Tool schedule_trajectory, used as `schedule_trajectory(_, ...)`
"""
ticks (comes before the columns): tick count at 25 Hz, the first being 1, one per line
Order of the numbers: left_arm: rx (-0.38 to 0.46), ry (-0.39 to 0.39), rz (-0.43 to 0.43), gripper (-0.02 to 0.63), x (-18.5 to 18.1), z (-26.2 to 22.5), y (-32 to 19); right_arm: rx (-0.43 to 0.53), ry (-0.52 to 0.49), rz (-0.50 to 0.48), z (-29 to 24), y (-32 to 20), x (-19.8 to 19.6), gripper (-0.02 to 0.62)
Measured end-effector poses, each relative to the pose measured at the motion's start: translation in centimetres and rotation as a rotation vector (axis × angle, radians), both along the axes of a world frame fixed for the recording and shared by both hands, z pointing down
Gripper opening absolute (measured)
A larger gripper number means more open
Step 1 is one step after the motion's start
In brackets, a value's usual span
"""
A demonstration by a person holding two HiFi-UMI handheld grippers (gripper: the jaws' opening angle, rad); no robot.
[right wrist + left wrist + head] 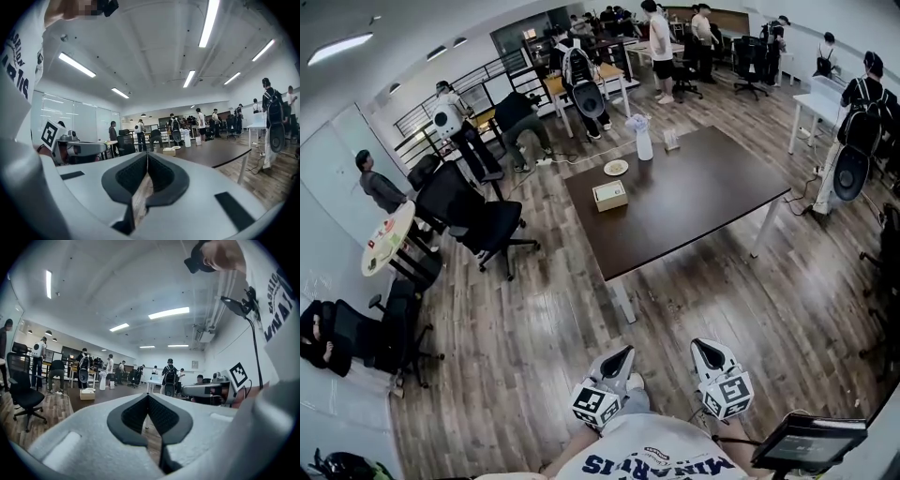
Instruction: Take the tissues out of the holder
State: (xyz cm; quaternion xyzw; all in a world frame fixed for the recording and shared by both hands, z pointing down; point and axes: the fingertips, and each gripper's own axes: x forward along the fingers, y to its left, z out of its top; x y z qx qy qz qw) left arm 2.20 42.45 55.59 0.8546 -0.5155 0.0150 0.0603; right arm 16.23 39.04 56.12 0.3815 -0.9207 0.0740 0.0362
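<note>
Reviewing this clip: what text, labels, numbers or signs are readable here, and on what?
Shirt: big dark letters, upside down and cut off; no whole word readable.
Cubes on left gripper and right gripper: black-and-white square patterns, no words.
Box on table: no legible print.
Wall sign: too small to read.

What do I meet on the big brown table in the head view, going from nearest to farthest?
box → plate → tall white container
</note>
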Motion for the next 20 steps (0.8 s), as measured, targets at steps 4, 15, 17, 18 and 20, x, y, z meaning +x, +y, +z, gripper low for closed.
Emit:
schedule_trajectory(4, -0.003, 0.017, 0.002, 0.003, -3.4, -0.1, -4.4, 0.001, 0.014, 0.007, -0.8, -3.8, -3.3, 0.011)
schedule_trajectory(15, 0.053, -0.113, 0.069, 0.003, -11.4, -1.4, -12.9, 0.004, 0.036, 0.012, -3.0, -13.2, -13.9, 0.009)
schedule_trajectory(17, 0.060, -0.106, 0.077, 0.003, -12.6, -1.4, -14.0, 0.004, 0.038, 0.012, -3.3, -14.3, -15.4, 0.009)
schedule_trajectory(18, 0.063, -0.101, 0.082, 0.003, -13.1, -1.3, -14.4, 0.005, 0.042, 0.007, -3.3, -14.6, -16.1, 0.009)
schedule_trajectory(20, 0.064, -0.082, 0.089, 0.003, -14.1, -0.8, -15.2, 0.004, 0.058, -0.004, -3.0, -15.0, -17.5, 0.009)
